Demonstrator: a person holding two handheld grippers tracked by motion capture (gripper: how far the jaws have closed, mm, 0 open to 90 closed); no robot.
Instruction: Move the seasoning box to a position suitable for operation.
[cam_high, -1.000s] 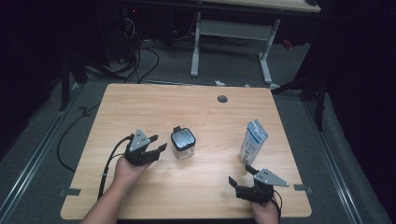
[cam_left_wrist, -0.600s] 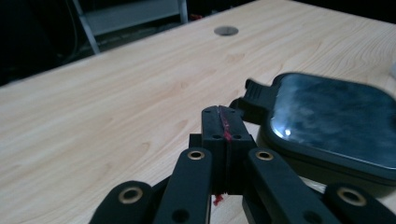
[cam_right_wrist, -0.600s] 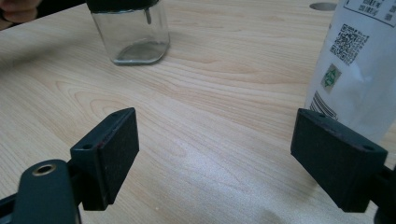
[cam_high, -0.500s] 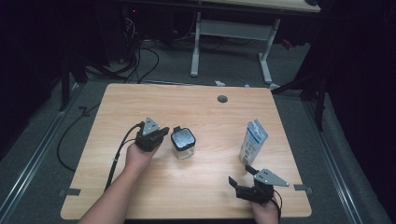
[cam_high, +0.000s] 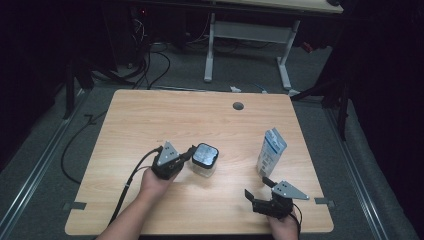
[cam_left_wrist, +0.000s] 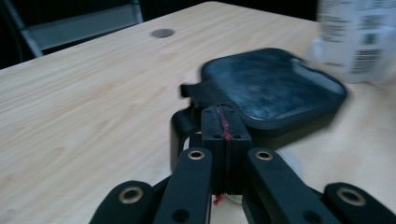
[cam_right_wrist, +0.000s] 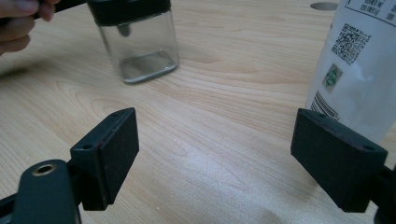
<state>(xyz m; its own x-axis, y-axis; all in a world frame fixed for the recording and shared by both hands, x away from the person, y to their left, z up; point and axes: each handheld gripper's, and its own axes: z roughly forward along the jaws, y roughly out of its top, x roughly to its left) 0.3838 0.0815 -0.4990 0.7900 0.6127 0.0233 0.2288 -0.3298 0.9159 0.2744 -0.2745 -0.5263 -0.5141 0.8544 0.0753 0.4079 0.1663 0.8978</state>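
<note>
Item: clear jar (cam_high: 204, 162) with black lid, mid-tabletop (cam_high: 200, 115). My left gripper (cam_high: 187, 153) has just pinched its jaws together on the lid's tab, I judge to lift it. My right gripper (cam_high: 256, 194) waits wide apart near the white pouch (cam_high: 271, 151).

QR code on white pouch (cam_right_wrist: 359, 60)
</note>
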